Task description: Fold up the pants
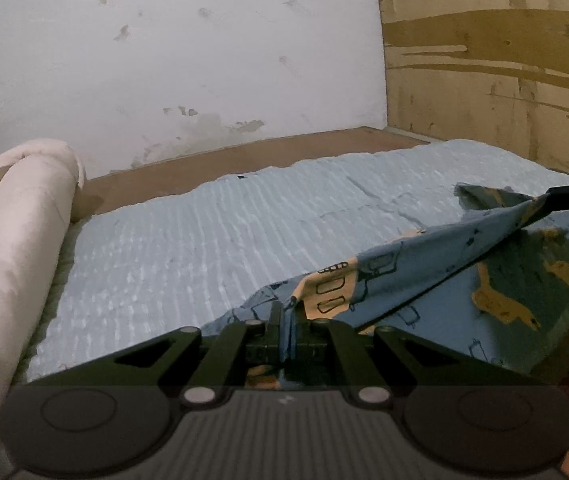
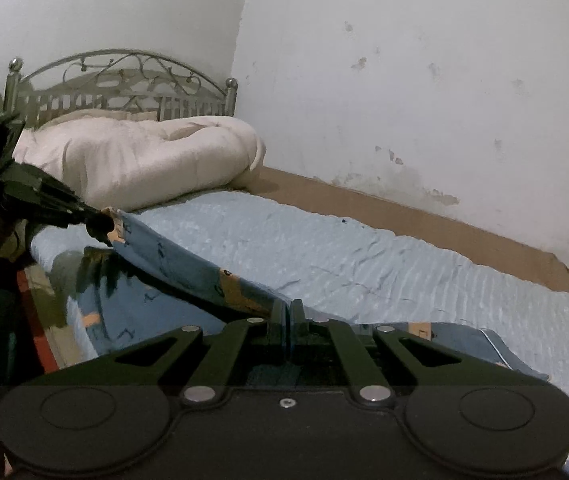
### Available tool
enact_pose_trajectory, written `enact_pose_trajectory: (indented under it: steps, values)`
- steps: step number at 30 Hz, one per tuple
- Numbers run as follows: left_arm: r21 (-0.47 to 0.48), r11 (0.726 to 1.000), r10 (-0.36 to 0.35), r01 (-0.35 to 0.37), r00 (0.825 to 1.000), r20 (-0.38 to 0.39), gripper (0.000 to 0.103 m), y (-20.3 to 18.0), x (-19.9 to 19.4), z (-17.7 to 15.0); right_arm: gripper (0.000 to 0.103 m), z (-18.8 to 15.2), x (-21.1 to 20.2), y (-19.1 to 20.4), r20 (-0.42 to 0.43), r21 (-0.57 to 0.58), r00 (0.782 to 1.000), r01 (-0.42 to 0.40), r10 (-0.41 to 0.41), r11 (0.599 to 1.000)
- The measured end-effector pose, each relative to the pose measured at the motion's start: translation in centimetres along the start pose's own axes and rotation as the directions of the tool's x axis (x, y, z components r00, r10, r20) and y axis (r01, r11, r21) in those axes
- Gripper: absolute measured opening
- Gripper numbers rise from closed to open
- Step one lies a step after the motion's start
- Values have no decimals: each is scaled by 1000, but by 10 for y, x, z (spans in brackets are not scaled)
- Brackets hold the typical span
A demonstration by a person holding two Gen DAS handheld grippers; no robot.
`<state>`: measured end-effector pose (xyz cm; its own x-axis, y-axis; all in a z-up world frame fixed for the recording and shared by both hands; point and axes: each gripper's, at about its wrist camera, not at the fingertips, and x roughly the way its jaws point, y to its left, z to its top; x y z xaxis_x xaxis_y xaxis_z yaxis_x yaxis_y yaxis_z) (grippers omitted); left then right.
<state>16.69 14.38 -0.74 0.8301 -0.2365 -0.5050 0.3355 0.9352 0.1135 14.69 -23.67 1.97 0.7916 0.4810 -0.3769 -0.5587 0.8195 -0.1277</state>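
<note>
left wrist view looks along the left hand-held gripper [image 1: 284, 312], whose jaws are pressed together on a fold of the pants [image 1: 436, 280], blue fabric printed with orange shapes. from that pinch the cloth runs up and to the right as a taut raised edge to the right hand-held gripper [image 1: 544, 200], which clamps the far end near the frame's right side. below that stretched edge the rest of the pants sags onto the pale blue ribbed bedspread [image 1: 204, 240] near the bed's near edge. right wrist view shows the same span from the other end: the right hand-held gripper [image 2: 287, 312] is closed on the cloth, and the pants [image 2: 188, 268] rise leftward to the left hand-held gripper [image 2: 102, 222], also closed on the fabric. a rolled cream comforter [image 2: 140, 160] lies at the head of the bed in front of a metal headboard [image 2: 124, 80]. behind the bed stands a stained white wall [image 1: 204, 60], with a wooden panel [image 1: 484, 60] beside it.
</note>
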Motion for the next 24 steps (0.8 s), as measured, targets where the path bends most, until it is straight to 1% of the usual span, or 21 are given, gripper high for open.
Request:
enact_pose_trajectory:
  steps: [3,11,17,19,22,24]
  values:
    - [-1,1000,-9,9,1000,6,2,-1,-4,-7,0,-6,-4,7,-5,-24,1000,-11,11,1000]
    - [39,999,-13,14,999,-36,2,-10,-2,-34,0,-24,-8,17,-47,-81,998,-36,32,996]
    - [28,999,-27,28,999,-30,2,-9,-7,-38,0,-30,-11,22,-64,-121,997,-57,50,991]
    - [29,999,-37,38,999,-32,2,-8,-9,-39,0,-29,-18,19,-51,-121,996,-78,73,990]
    - [37,999,-38,40,998,-48,2,-9,-10,-43,0,-30,-28,18,-53,-148,994,-107,100,983]
    - [41,999,-32,35,998,-60,2,-11,-9,-46,0,-34,-30,23,-81,-173,991,-121,108,978]
